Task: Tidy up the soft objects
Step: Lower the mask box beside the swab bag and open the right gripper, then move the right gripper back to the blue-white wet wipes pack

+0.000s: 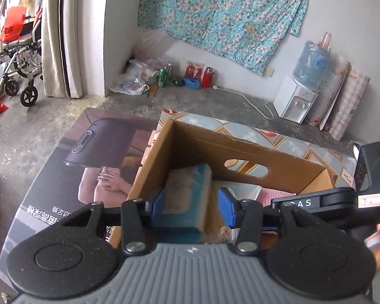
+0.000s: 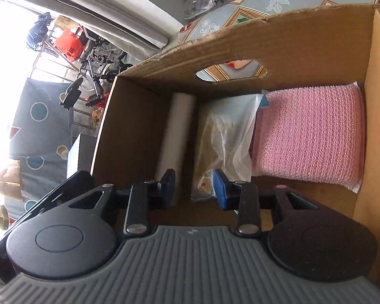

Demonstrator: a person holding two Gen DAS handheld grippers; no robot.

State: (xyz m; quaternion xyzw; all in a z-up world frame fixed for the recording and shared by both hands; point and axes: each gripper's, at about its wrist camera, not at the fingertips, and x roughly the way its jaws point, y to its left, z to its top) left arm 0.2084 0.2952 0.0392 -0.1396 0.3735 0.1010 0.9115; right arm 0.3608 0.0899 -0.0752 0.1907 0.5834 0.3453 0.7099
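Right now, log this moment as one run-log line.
left gripper: closed on teal sponge pack, over cardboard box | right gripper: open, empty, inside box | box contents: pink mesh pad, clear bag, white roll

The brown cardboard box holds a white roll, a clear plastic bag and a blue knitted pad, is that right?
Not quite. The knitted pad is pink, not blue, as the right wrist view shows. The brown cardboard box does hold the white roll and clear plastic bag.
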